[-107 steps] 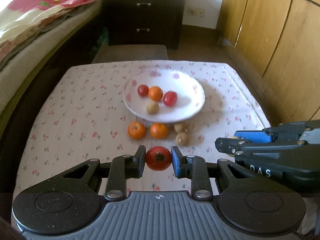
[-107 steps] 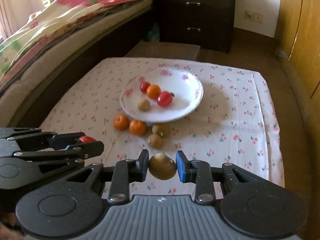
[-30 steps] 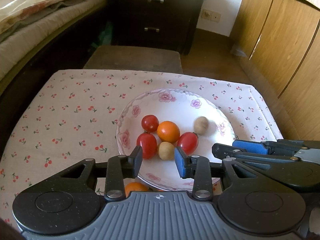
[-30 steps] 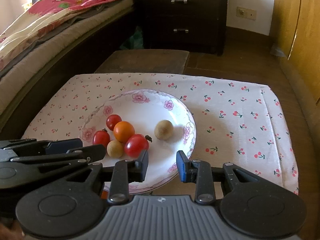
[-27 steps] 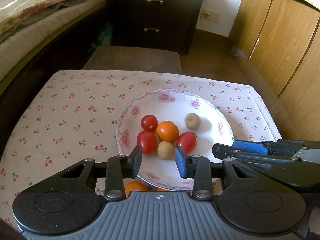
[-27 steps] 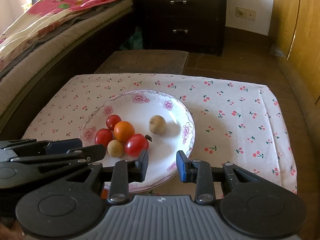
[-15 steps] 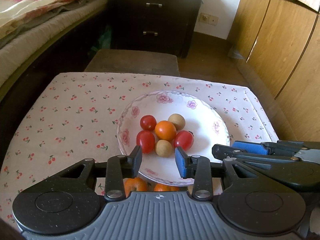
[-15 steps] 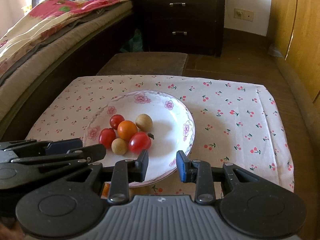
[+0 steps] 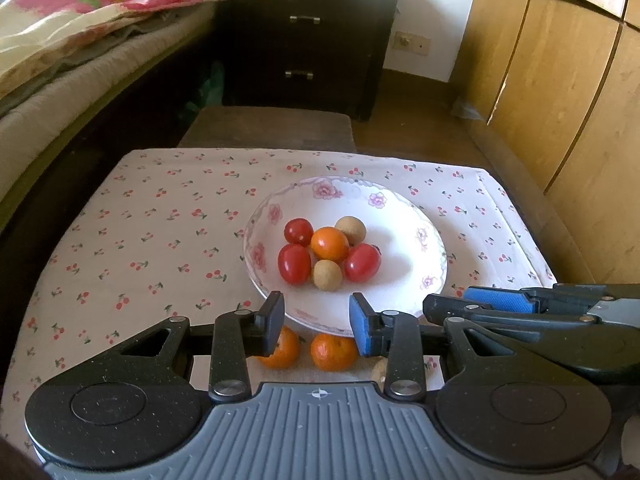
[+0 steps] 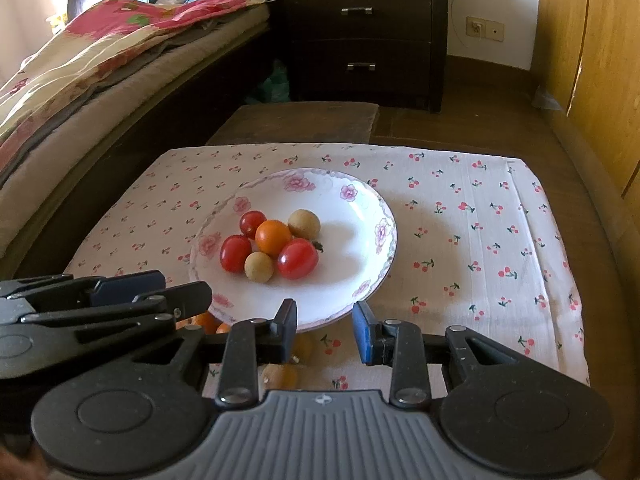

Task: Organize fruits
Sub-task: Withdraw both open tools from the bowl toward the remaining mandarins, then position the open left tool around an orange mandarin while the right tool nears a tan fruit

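Left gripper and right gripper, jaws parted, empty. Only the left view clearly shows two glossy oranges at the floral porcelain plate's 6 o'clock rim.

Six fruits lie clustered in the plate on the desk. Two oranges sit just before the plate; the bed lies left, the nightstand behind.

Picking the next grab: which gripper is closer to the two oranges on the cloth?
Left. The left gripper sits open just above the two oranges, both showing beside its fingers. The right gripper, also open, is off to their right.
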### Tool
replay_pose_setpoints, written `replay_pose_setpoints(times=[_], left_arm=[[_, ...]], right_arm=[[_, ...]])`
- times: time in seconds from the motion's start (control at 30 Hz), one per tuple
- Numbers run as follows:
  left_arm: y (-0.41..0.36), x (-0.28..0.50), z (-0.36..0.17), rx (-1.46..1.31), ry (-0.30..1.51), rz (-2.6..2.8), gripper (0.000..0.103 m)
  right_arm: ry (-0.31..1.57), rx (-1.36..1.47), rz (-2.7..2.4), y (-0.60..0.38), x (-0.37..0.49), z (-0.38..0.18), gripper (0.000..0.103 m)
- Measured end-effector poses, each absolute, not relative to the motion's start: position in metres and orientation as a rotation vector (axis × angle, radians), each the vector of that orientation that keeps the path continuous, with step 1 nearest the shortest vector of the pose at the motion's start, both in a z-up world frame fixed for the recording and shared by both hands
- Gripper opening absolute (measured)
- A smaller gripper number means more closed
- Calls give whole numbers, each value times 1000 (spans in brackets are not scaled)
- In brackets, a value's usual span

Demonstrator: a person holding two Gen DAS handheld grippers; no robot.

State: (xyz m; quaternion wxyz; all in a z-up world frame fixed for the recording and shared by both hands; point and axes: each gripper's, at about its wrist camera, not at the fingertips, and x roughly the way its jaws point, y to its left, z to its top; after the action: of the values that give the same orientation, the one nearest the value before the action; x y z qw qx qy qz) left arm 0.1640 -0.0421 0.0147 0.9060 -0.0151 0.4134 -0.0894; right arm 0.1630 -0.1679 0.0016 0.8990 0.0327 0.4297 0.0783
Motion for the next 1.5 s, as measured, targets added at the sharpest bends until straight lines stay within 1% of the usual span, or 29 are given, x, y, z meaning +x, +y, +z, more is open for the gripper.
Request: replay_pose_setpoints(times=[0.43, 0.8, 0.93, 1.0, 1.07, 1.13, 1.33, 1.5], left_arm=[[-41, 142, 14, -5, 855, -190, 42], [-37, 130, 12, 0, 865, -184, 42], [-33, 129, 9, -4, 874, -186, 45], [-29, 130, 9, -18, 880, -184, 49], [-25, 132, 8, -40, 888, -176, 58], [-19, 134, 8, -72, 894, -177, 61], [-13, 138, 4, -101, 913, -172, 65], [6, 146, 4, -193, 912, -135, 67]], right_arm=[[909, 58, 164, -165, 141, 1, 32], [924, 45, 174, -159, 132, -2, 32], [932, 55, 181, -158, 130, -4, 33], [944, 73, 191, -158, 131, -6, 33], [953, 87, 196, -160, 132, -7, 33], [956, 90, 195, -161, 132, -8, 36], [970, 97, 198, -160, 135, -11, 38], [980, 120, 192, -164, 141, -15, 39]])
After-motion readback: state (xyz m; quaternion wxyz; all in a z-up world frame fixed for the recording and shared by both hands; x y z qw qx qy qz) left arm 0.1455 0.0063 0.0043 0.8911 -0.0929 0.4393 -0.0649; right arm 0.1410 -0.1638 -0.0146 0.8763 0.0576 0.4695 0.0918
